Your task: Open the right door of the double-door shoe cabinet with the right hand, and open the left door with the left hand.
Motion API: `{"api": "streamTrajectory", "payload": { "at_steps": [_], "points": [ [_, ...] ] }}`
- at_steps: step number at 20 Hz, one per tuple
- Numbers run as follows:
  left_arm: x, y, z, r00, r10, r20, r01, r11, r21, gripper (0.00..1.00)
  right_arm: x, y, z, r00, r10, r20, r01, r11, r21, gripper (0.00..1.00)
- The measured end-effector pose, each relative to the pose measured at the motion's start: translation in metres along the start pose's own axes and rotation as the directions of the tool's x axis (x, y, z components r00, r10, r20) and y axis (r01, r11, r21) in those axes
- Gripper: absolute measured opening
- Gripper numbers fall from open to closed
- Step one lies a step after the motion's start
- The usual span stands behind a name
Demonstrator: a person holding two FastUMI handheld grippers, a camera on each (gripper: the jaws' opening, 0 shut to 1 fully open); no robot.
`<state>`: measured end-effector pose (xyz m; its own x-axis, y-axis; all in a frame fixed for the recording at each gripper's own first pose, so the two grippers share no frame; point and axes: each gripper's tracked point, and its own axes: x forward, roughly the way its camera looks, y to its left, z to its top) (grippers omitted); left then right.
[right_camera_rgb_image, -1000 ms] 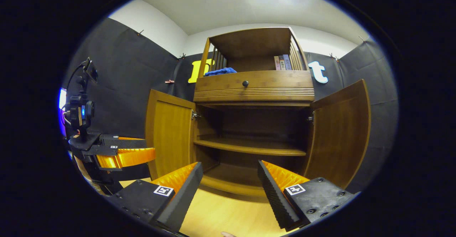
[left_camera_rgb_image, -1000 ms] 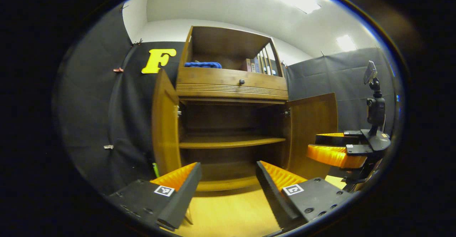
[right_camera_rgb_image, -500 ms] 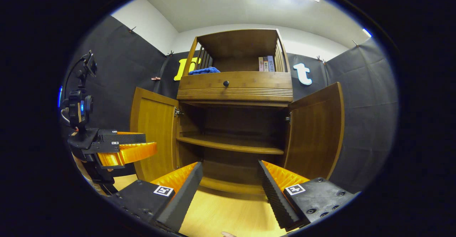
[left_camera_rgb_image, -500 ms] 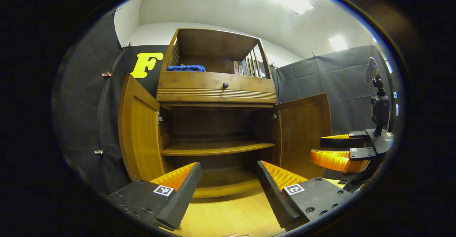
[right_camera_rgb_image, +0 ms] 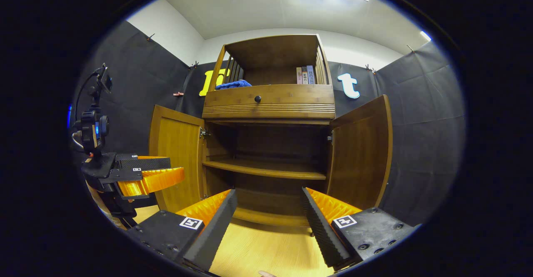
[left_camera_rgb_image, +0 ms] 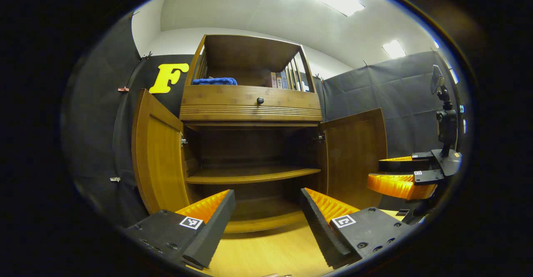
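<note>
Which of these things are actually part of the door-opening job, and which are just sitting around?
Part of the job:
left door, standing open
right door, standing open
left gripper, open
right gripper, open

Just sitting around:
blue cloth on the top shelf
books
drawer knob

Back of lower compartment lost in shadow, contents beyond telling. Book spines on top shelf too small to make out. Blue cloth half hidden behind drawer front. Hand behind far gripper cut off at edge. Fingertip sliver clipped at bottom.
</note>
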<state>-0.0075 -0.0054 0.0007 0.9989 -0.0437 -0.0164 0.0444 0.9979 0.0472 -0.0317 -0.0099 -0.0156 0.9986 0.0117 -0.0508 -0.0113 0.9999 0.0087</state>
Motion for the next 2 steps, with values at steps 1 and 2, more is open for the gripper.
{"api": "streamTrajectory", "payload": {
  "at_steps": [1,2],
  "points": [
    [0.0002,0.0007,0.0008,1.0,0.006,0.002,-0.006,1.0,0.003,0.97,-0.0003,0.0002,0.0002,1.0,0.003,-0.001,-0.003,1.0,0.0,1.0],
    [-0.0004,0.0005,0.0016,1.0,0.008,0.006,-0.008,1.0,0.004,0.97,-0.0006,0.0003,0.001,1.0,0.004,0.001,-0.004,1.0,0.001,1.0]
  ]
}}
